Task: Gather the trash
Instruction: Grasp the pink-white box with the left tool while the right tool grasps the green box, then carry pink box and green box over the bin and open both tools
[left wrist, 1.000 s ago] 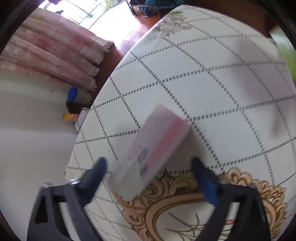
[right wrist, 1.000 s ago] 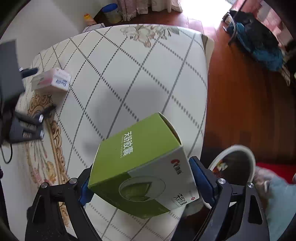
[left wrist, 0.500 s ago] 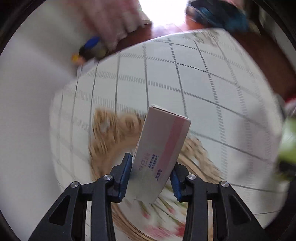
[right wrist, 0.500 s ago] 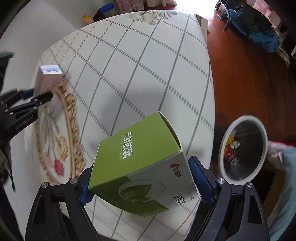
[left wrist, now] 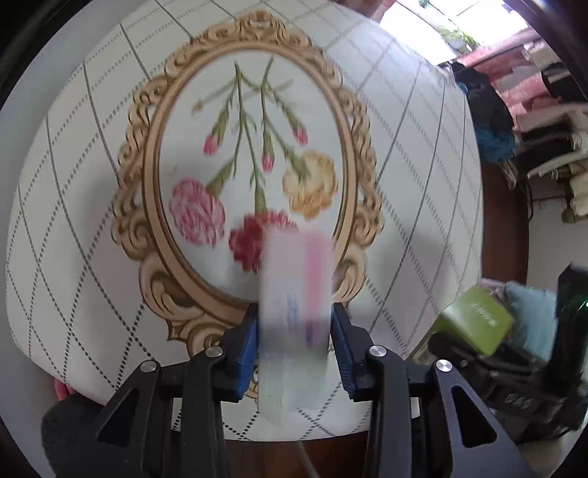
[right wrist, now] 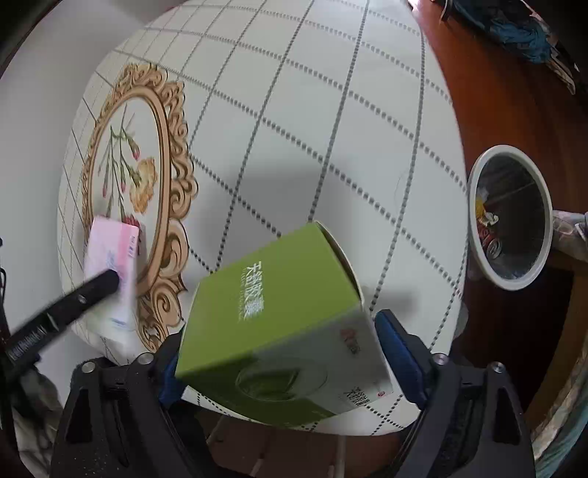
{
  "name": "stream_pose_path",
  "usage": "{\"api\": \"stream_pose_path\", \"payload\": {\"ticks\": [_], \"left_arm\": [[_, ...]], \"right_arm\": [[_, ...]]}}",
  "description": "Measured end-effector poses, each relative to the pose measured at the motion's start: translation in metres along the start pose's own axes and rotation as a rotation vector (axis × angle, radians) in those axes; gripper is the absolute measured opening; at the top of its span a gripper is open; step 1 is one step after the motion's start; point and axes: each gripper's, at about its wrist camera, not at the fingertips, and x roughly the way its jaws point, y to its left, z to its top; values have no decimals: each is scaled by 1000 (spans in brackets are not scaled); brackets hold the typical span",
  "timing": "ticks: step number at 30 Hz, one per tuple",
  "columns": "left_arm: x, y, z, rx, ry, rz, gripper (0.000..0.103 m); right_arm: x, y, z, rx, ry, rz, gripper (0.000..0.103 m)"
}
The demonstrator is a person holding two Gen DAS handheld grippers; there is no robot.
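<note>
My left gripper (left wrist: 295, 342) is shut on a slim white and pink carton (left wrist: 294, 305), held upright above the flower-printed part of the table (left wrist: 404, 154). The same pink carton (right wrist: 112, 257) shows in the right wrist view at the far left, with a black finger (right wrist: 84, 292) of the left gripper across it. My right gripper (right wrist: 284, 353) is shut on a green and white box (right wrist: 275, 316), carried above the table's near edge. The green box (left wrist: 476, 320) also appears low at the right of the left wrist view.
A white-rimmed trash bin (right wrist: 509, 217) with scraps inside stands on the wooden floor (right wrist: 496, 110) right of the table (right wrist: 312, 110). Piled fabrics and clothes (left wrist: 514, 110) lie beyond the table's far right side. A dark bag (right wrist: 514, 25) lies on the floor farther off.
The left gripper closed on the pink carton, lifted it and rolled, now over the flower frame. The right gripper carried the green box toward the table's near edge; the bin appears closer.
</note>
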Motion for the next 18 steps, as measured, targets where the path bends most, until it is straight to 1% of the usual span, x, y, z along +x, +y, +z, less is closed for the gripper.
{"api": "stream_pose_path", "payload": {"ticks": [2, 5, 9, 11, 13, 15, 18], "left_arm": [[7, -2, -4, 34, -15, 21, 36], [18, -6, -7, 63, -8, 64, 37], [16, -10, -11, 76, -53, 89, 37], [16, -13, -12, 82, -77, 105, 37], [13, -16, -14, 100, -111, 136, 35], [11, -18, -17, 108, -139, 149, 35], [0, -15, -25, 119, -176, 166, 35]], "right_arm": [[3, 2, -5, -1, 7, -6, 94], [2, 7, -8, -29, -1, -48, 94], [-3, 14, -17, -79, -18, -100, 95], [-4, 17, -19, -93, -15, -105, 95], [-4, 19, -20, -104, -13, -92, 95], [-4, 19, -21, -106, -13, -87, 95], [-9, 15, -22, -100, -72, -86, 94]]}}
